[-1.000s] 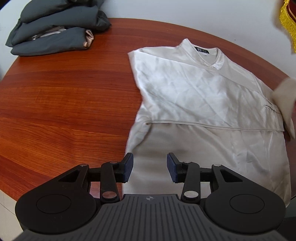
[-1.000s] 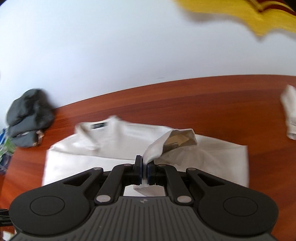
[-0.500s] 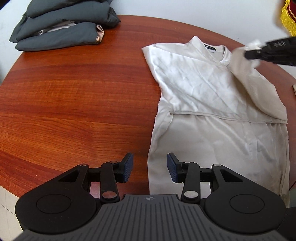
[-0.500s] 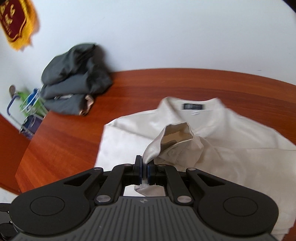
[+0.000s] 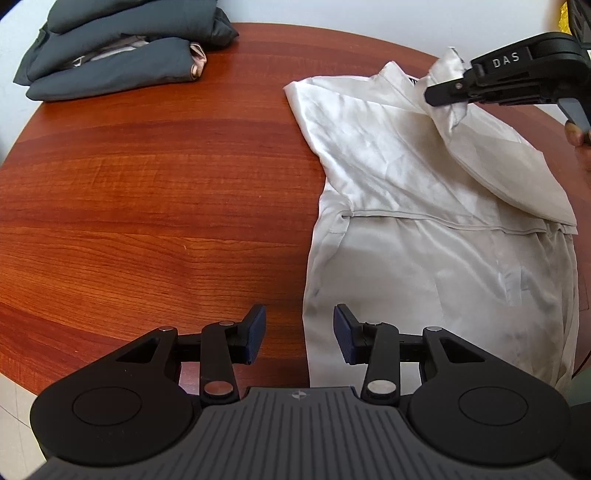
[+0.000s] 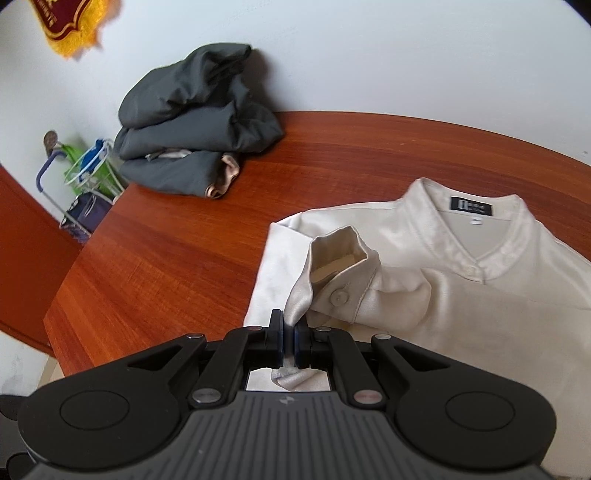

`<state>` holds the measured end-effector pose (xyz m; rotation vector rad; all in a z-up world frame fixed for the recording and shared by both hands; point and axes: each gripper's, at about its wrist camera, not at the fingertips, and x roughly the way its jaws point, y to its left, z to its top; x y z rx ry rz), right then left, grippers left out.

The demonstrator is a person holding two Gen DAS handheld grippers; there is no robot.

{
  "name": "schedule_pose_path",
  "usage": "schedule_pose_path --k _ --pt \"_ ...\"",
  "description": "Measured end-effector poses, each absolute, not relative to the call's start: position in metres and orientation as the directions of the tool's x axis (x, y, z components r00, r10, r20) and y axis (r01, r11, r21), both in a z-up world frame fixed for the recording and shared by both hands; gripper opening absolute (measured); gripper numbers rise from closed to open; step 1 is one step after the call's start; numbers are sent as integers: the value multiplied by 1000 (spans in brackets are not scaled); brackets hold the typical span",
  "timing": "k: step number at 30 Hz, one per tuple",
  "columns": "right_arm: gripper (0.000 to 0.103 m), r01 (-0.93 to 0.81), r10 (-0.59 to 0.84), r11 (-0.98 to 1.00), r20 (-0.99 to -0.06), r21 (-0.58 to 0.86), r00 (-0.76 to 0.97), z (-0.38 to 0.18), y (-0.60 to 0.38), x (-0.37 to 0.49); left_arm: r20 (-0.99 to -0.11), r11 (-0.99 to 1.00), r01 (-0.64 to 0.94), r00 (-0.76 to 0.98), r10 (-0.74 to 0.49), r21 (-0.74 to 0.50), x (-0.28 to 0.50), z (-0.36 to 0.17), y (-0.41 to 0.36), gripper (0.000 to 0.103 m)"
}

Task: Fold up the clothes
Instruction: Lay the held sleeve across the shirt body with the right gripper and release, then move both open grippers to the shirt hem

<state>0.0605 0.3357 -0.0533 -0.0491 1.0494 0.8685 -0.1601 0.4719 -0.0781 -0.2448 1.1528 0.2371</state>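
Note:
A cream satin shirt (image 5: 413, 221) lies flat on the round wooden table (image 5: 147, 192), collar at the far side. In the right wrist view the shirt (image 6: 461, 295) shows its collar label and a buttoned sleeve cuff (image 6: 340, 273). My right gripper (image 6: 290, 336) is shut on that cuff and holds it lifted over the shirt's chest, just short of the collar. From the left wrist view the right gripper (image 5: 445, 92) comes in at the upper right with the sleeve (image 5: 498, 158) draped below it. My left gripper (image 5: 299, 334) hangs open over the shirt's near left hem, holding nothing.
A pile of folded dark grey clothes (image 5: 118, 48) sits at the table's far left edge; in the right wrist view the pile (image 6: 195, 129) lies beyond the shirt. A wire cart (image 6: 85, 184) stands on the floor past the table. A red and gold pennant (image 6: 70, 22) hangs on the wall.
My right gripper has carried the sleeve cuff from the shirt's right side across toward the collar. My left gripper has drifted slightly left along the hem, still open.

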Motion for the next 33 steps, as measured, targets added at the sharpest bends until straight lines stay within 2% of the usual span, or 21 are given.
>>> schedule_pose_path --k 1,5,22,33 --pt "8 -650 599 675 -774 350 205 -54 338 60 -920 949 -309 386 59 -69 -160 -78 471 44" --pt "33 -664 600 666 -772 339 208 -55 345 57 -923 946 -318 380 61 -68 -160 -79 472 44" --pt "38 -630 595 702 -760 333 261 -39 295 40 -927 965 -251 374 25 -75 -164 -92 473 44" --pt "44 -500 461 832 -803 242 378 -32 183 -8 -938 992 -108 345 -30 -72 -193 -108 466 44"
